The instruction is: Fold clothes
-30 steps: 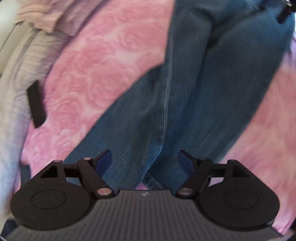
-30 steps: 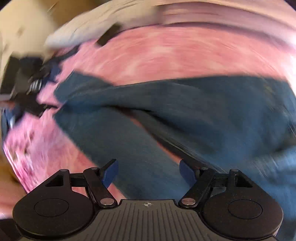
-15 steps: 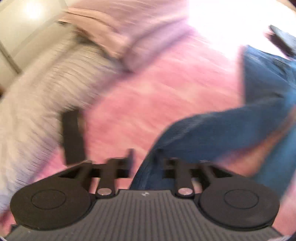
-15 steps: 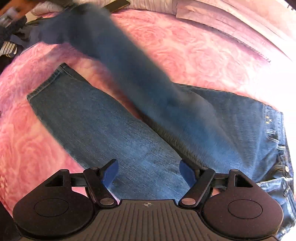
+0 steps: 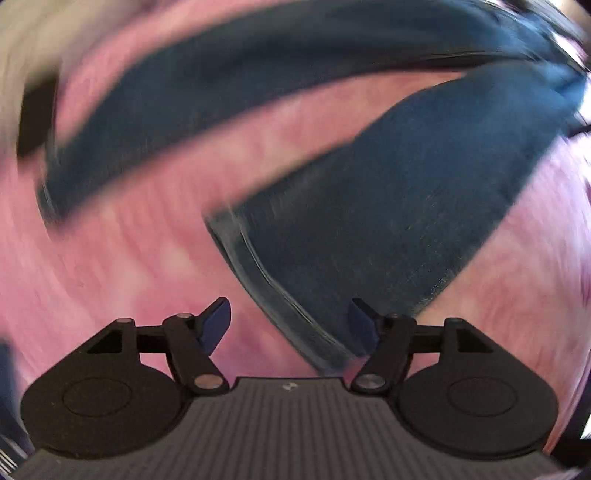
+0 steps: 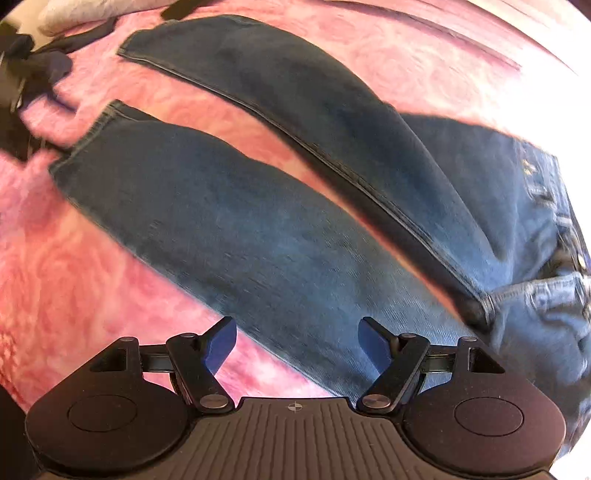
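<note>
A pair of blue jeans (image 6: 280,206) lies spread on a pink rose-patterned bedspread (image 6: 66,277), its two legs apart in a V. In the right wrist view the waistband (image 6: 546,229) is at the right and both hems point left. My right gripper (image 6: 297,343) is open and empty above the near leg's thigh. In the blurred left wrist view my left gripper (image 5: 290,325) is open and empty, just above the near leg's hem (image 5: 266,284). The far leg (image 5: 221,92) stretches across the top.
Dark clothes and the other gripper (image 6: 22,85) sit at the upper left of the right wrist view. A light pillow or folded blanket (image 6: 85,11) lies along the far edge. A black object (image 5: 35,118) lies at the left in the left wrist view.
My left gripper held a jeans leg half a second ago, has let it go and opened. That leg now lies flat, apart from the other. The left camera swung toward the hem.
</note>
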Demonstrator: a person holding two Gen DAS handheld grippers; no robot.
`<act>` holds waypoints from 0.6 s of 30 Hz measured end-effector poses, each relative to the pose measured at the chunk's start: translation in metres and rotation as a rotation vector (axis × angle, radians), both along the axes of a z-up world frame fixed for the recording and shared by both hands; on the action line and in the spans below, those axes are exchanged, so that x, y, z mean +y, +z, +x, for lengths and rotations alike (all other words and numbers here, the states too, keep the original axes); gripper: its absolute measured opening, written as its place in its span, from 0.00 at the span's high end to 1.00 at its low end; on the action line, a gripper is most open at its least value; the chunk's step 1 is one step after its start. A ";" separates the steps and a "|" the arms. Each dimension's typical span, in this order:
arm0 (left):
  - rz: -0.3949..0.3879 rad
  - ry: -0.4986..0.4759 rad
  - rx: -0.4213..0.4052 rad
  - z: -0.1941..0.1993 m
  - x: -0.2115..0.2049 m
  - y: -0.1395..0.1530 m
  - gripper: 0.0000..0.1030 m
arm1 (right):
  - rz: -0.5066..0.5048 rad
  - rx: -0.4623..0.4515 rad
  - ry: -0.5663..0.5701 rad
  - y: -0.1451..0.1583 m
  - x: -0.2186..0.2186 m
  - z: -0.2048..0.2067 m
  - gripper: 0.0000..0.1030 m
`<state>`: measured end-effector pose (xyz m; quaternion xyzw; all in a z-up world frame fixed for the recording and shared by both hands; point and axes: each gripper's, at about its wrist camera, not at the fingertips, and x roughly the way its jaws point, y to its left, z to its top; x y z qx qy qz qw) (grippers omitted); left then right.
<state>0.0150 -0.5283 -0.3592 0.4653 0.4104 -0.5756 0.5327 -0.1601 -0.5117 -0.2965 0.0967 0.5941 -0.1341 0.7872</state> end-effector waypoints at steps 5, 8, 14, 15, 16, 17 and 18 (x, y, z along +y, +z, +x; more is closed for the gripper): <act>-0.013 0.222 0.055 0.006 0.002 -0.002 1.00 | -0.054 -0.003 -0.052 0.004 -0.015 -0.022 0.26; -0.036 0.268 0.100 0.014 0.026 0.038 0.98 | -0.071 -0.004 -0.096 0.010 -0.023 -0.036 0.26; 0.057 0.286 0.147 -0.012 0.121 0.111 0.97 | -0.078 -0.049 -0.096 0.036 -0.021 -0.059 0.26; 0.082 0.294 0.150 -0.018 0.137 0.113 0.97 | -0.076 -0.054 -0.090 0.040 -0.018 -0.063 0.26; 0.107 0.308 0.154 -0.024 0.150 0.110 0.97 | -0.071 -0.052 -0.086 0.041 -0.014 -0.068 0.26; 0.136 0.328 0.163 -0.030 0.162 0.105 0.97 | -0.066 -0.050 -0.083 0.041 -0.011 -0.072 0.26; 0.164 0.347 0.171 -0.037 0.173 0.097 0.97 | -0.060 -0.047 -0.080 0.042 -0.008 -0.077 0.26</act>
